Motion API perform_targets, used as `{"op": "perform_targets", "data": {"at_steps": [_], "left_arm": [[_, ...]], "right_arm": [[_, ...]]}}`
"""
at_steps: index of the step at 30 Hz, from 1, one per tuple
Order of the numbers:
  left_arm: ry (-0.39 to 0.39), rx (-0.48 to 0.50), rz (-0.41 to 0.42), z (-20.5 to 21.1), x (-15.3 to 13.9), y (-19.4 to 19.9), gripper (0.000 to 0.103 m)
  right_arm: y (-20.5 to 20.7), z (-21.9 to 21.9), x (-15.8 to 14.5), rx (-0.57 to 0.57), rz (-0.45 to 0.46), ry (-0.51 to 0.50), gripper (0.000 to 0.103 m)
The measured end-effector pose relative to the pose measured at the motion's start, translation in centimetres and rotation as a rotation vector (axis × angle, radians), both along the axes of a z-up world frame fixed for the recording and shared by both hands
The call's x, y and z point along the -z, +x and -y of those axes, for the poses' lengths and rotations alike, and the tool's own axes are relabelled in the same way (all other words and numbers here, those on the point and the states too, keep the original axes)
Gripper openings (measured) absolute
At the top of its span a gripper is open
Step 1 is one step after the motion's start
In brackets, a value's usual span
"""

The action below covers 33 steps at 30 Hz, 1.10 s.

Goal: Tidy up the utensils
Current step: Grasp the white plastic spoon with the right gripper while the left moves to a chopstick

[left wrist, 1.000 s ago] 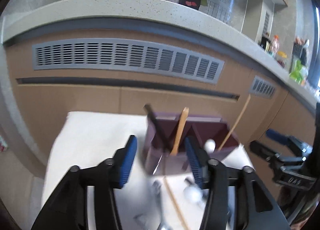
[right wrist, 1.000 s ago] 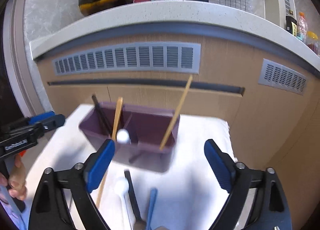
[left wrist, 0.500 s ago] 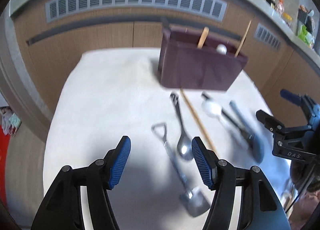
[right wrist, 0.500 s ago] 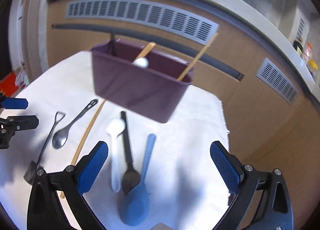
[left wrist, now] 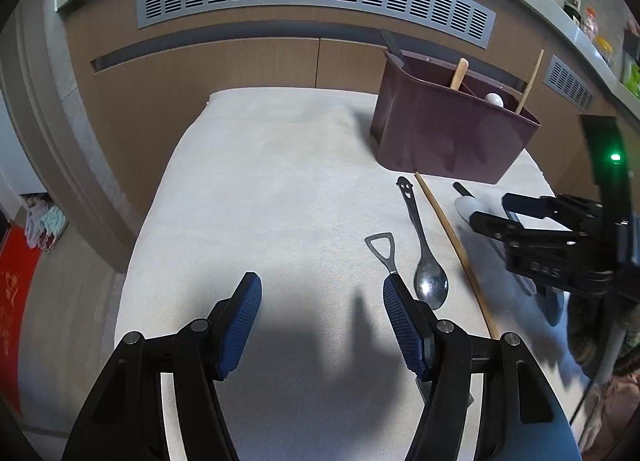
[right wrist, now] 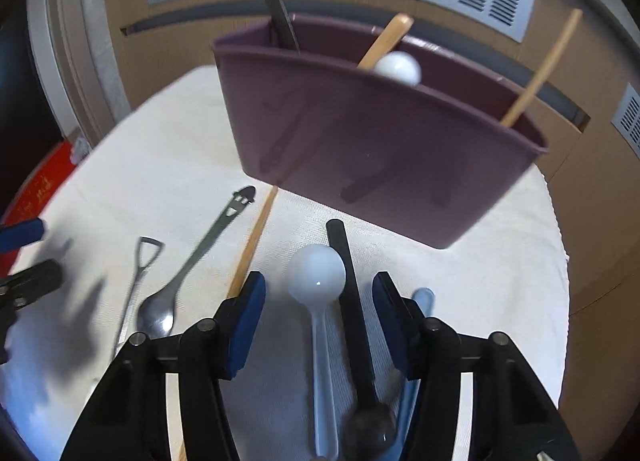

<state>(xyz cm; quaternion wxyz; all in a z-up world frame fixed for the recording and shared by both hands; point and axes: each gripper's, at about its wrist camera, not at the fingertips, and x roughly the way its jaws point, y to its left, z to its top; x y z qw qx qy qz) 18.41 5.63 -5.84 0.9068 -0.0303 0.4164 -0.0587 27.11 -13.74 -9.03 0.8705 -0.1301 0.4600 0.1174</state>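
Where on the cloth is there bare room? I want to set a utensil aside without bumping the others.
Bare: the wide stretch of white cloth left of the purple caddy and the shovel-handled spoon. Crowded: in front of the caddy, where the steel spoon, chopstick and white spoon lie side by side.

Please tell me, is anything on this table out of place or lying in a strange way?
Yes. One chopstick lies loose on the cloth among the spoons, its far end running under the purple bin, while its partner already stands in the bin. Nothing looks spilled or damaged.
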Motion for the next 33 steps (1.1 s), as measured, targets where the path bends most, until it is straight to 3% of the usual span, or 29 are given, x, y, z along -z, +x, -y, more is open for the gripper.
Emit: {"op": "perform_targets", "data": {"at_steps": [4, 5, 6, 17, 19, 22, 24, 26, 33], "left_arm": [[-0.006, 0.014, -0.006, 0.0, 0.1, 0.0, 0.065], [-0.006, 0.024, -0.006, 0.1, 0.0, 0.0, 0.065], [-0.008, 0.034, -0.006, 0.3, 0.0, 0.0, 0.065], [-0.056, 0.225, -0.010, 4.3, -0.1, -0.3, 0.065], [-0.064, 0.247, -0.034, 5.2, 0.0, -0.2, 0.065], [-0.147, 0.301, -0.103, 6.5, 0.0, 0.2, 0.064], [-0.202, 0.363, -0.168, 7.8, 0.0, 1.0, 0.053], [-0.187, 0.399, -0.201, 9.2, -0.1, 2.0, 0.037], [0.062, 0.302, -0.331, 13.1, 0.7, 8.3, 0.032]], "right_arm": [[0.5, -0.1, 0.5, 0.012, -0.005, 0.020, 0.050], [0.5, 0.0, 0.4, 0.013, -0.018, 0.034, 0.036], [0.5, 0.2, 0.3, 0.017, -0.025, 0.036, 0.030], [-4.9, 5.7, -4.4, 0.117, 0.070, 0.132, 0.030], [-5.8, 6.5, -5.0, 0.129, 0.084, 0.137, 0.030], [-6.5, 7.6, -5.4, 0.149, 0.096, 0.138, 0.030], [-6.5, 8.1, -5.7, 0.162, 0.108, 0.135, 0.030], [-6.4, 9.2, -6.0, 0.170, 0.114, 0.143, 0.030], [-7.2, 10.7, -6.0, 0.187, 0.151, 0.163, 0.030]]}}
